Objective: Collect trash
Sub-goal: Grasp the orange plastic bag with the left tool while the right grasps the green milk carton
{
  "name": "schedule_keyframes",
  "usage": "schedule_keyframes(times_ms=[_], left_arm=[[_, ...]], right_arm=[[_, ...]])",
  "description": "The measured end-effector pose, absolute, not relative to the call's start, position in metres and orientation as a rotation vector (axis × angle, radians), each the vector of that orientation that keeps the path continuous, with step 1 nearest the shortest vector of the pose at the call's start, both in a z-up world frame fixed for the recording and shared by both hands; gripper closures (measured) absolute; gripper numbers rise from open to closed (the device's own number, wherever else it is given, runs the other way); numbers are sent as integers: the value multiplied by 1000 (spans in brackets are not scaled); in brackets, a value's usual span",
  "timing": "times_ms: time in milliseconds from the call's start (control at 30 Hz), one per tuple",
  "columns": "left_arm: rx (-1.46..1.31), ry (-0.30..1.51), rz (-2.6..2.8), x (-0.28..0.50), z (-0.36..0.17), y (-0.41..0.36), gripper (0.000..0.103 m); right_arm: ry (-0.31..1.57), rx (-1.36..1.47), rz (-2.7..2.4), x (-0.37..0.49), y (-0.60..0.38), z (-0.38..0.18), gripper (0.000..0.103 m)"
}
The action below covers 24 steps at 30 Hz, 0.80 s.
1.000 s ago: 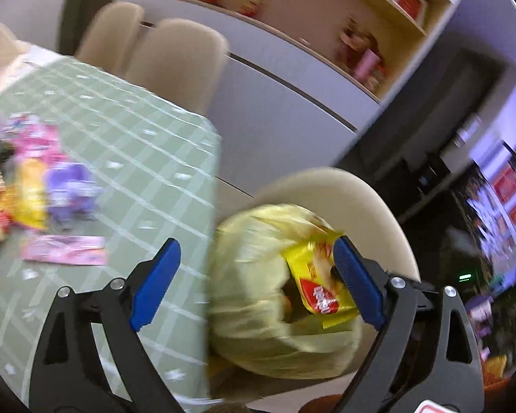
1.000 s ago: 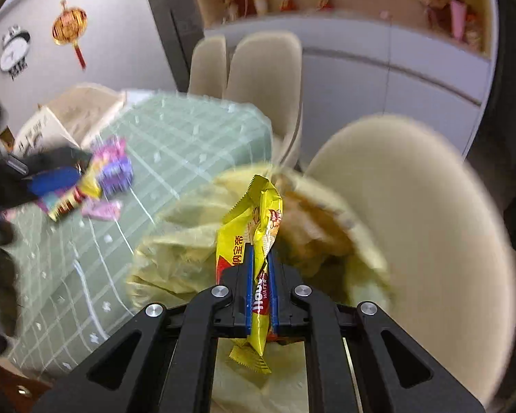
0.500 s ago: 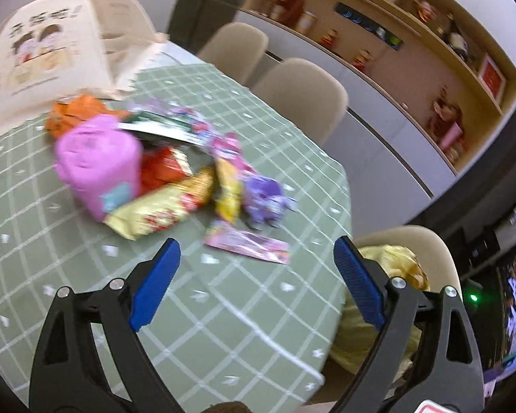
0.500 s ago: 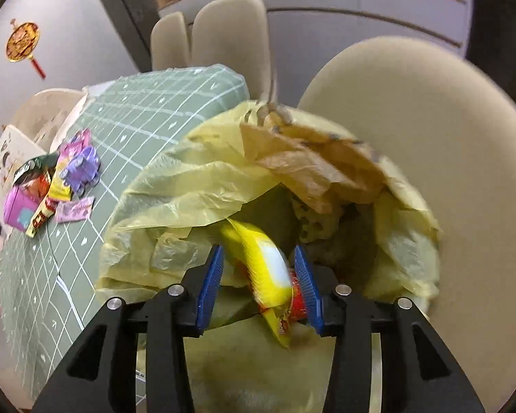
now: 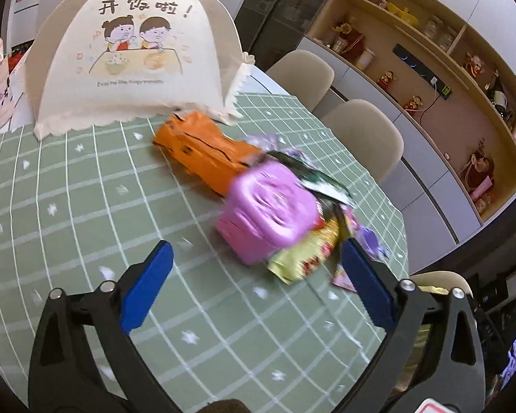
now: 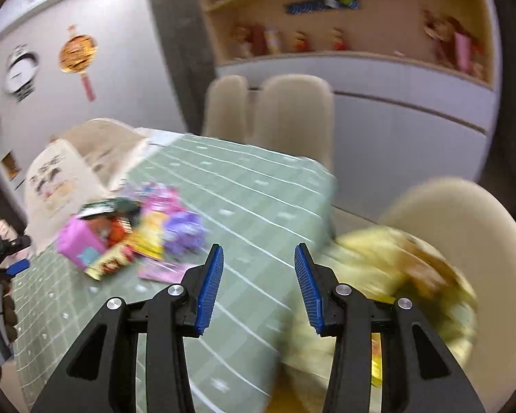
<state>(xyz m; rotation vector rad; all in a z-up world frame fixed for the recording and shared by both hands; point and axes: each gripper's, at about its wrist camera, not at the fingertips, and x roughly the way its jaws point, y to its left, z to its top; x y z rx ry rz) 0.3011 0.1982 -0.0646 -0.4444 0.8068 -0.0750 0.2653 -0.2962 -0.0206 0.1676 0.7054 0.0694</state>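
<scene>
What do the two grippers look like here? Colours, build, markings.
Both match: the left gripper and right gripper have black angular plastic arms with triangular cutouts, silver pivot screws and blue ribbed pads on the fingers. No cables or sleeves visible.

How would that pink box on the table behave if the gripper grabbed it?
The pink box has flat faces and squared edges, so it probably stays stiff and won't roll. Its glossy surface may be slippery. It leans on wrappers, so lifting it could shift them.

Wrapper pile (image 5: pixel 285 206) lies on the table (image 5: pixel 86 206), before the food cover (image 5: pixel 134 55).
</scene>
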Motion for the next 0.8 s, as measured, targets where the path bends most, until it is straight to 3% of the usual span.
schedule_keyframes(times_ms=[333,533,700,767,800], left_arm=[[-529,863,18,388,-89,261,10],[-596,954,55,456,-130,272,22],[-643,1040,107,487,-154,279,45],[-684,1051,105,489,-158,284,65],[-692,1046,105,488,-158,285,70]], right_arm=[[735,88,195,337,-201,-34,62],[766,23,173,375,-178,-49,62],[752,-20,126,402,-163,-55,62],[765,-21,153,416,-154,-58,62],[780,-18,182,425,-149,-59,62]])
